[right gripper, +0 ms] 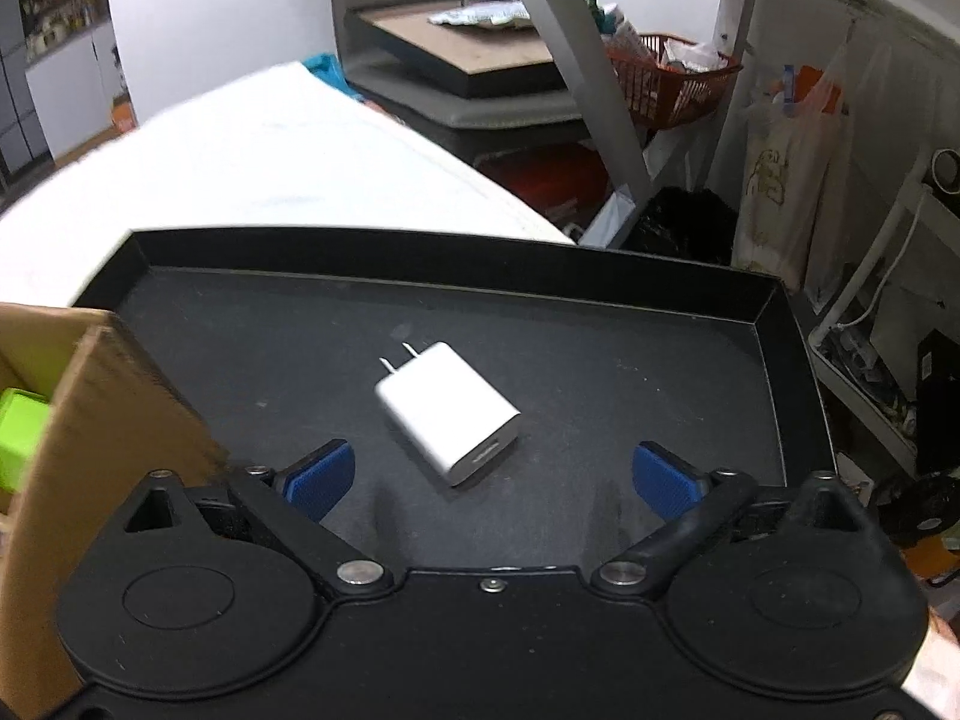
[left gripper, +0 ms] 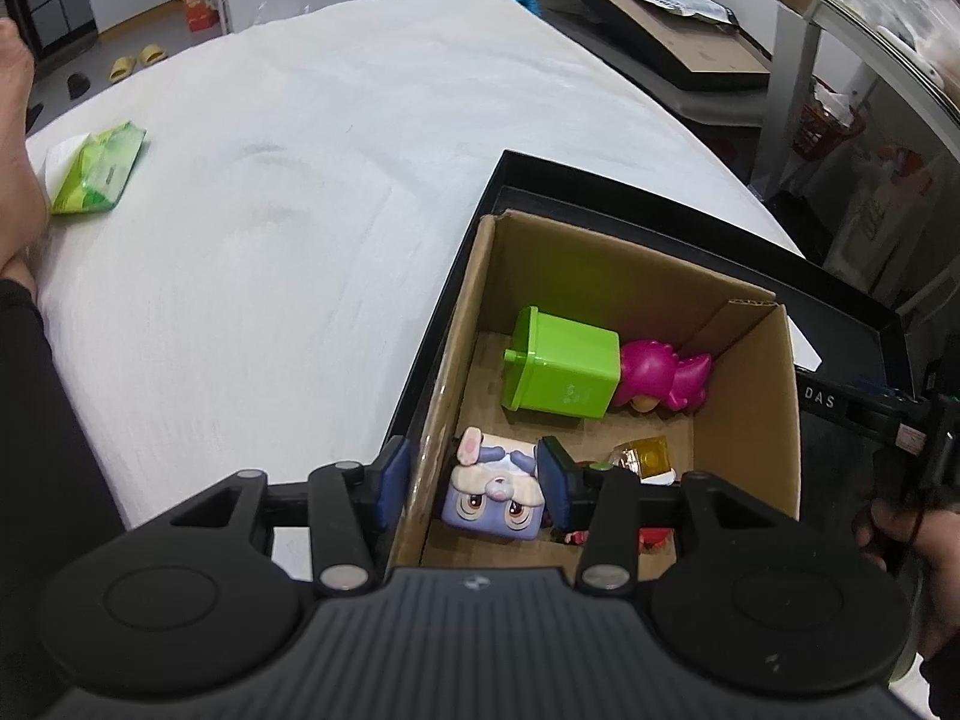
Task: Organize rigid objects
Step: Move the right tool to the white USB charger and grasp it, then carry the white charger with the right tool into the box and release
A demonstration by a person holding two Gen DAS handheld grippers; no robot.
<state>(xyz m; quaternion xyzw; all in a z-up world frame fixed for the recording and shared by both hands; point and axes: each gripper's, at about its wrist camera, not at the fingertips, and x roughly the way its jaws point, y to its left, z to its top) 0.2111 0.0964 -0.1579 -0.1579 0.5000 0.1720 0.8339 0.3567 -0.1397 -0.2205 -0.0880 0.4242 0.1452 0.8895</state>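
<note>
A cardboard box (left gripper: 750, 420) stands in a black tray (left gripper: 840, 306) on the white bed. Inside lie a green toy bin (left gripper: 561, 369), a pink figure (left gripper: 663, 375), a purple-and-cream bunny cube (left gripper: 495, 489) and a small gold piece (left gripper: 648, 456). My left gripper (left gripper: 474, 480) is open above the box's left wall; one pad is outside the wall, the other inside, with the bunny cube between them. In the right wrist view a white charger plug (right gripper: 450, 414) lies on the tray floor (right gripper: 600, 360). My right gripper (right gripper: 492, 477) is open just before it, empty.
A green wipes pack (left gripper: 96, 168) lies at the bed's far left beside a person's bare foot (left gripper: 15, 138). Right of the bed are a desk leg (right gripper: 576, 72), an orange basket (right gripper: 672, 78) and hanging bags (right gripper: 786, 168). The box corner (right gripper: 90, 396) is left of the right gripper.
</note>
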